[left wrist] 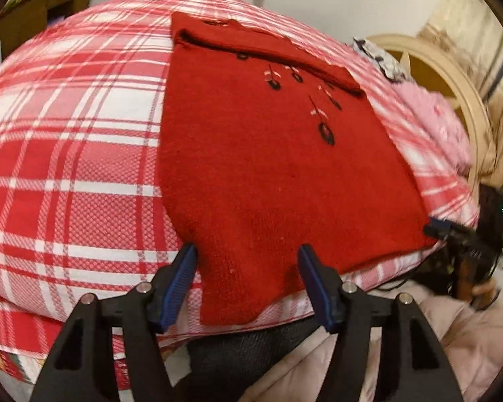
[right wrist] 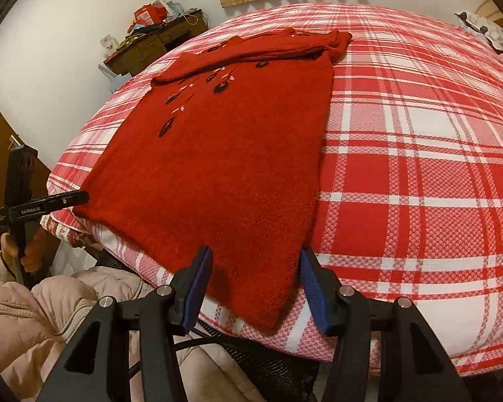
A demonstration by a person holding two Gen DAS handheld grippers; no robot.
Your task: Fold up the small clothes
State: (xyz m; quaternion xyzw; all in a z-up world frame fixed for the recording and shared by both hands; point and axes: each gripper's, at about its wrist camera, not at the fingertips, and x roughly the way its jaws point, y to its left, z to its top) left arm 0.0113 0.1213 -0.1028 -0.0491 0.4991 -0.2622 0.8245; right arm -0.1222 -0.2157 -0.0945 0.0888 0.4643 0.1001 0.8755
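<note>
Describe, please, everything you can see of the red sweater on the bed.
The sweater is a deep red knit with dark embroidered flowers and pale pink stitching below the neck. It lies flat on the plaid bedspread, sleeves folded in across the top, hem at the bed's near edge. Each hem corner sits between the blue pads of a hand-held gripper: the left hand-held gripper and the right hand-held gripper.
</note>
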